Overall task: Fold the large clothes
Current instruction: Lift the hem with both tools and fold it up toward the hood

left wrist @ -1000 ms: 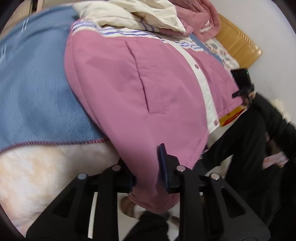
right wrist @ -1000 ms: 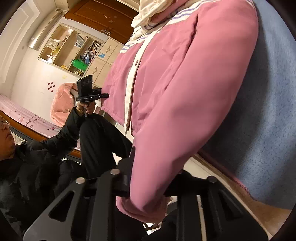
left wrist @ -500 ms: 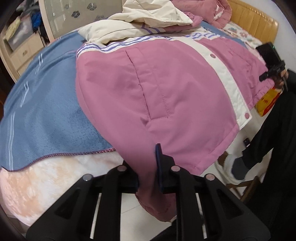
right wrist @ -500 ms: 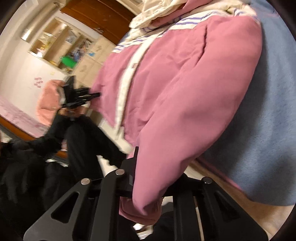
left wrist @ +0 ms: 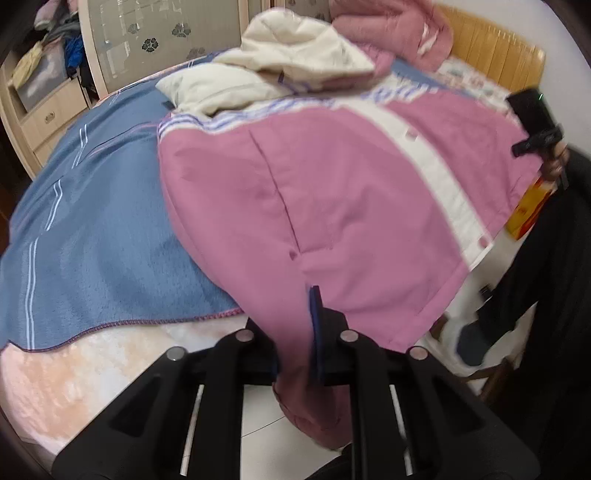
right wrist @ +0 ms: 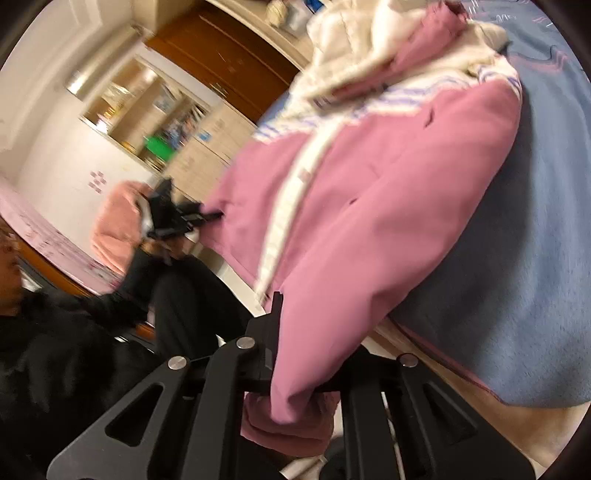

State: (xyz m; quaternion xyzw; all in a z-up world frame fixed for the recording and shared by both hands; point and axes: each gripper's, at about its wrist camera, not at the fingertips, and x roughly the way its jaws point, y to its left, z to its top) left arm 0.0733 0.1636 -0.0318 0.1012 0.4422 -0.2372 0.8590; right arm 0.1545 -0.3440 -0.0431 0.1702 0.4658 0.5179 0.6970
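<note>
A large pink padded jacket (left wrist: 332, 206) with a white button placket, striped chest band and cream hood lies front-up on a bed, its hem hanging over the near edge. My left gripper (left wrist: 295, 347) is shut on the jacket's left bottom corner. In the right wrist view, my right gripper (right wrist: 314, 354) is shut on the jacket's (right wrist: 369, 221) other bottom corner; its cuff bulges below the fingers. The other gripper (left wrist: 535, 122) shows at the far right of the left wrist view, and at mid-left of the right wrist view (right wrist: 173, 214).
A blue blanket (left wrist: 99, 229) covers the bed over a peach fleece (left wrist: 74, 387). A wooden headboard (left wrist: 495, 48) and pink bedding (left wrist: 388, 29) lie beyond. Cabinets (left wrist: 40, 107) stand at left. The person in black (right wrist: 74, 332) stands at the bed's edge. A yellow box (left wrist: 528, 210) sits nearby.
Both grippers have lifted and pulled the jacket's bottom corners, bringing more of the bed and room into view. Both stay shut on the fabric.
</note>
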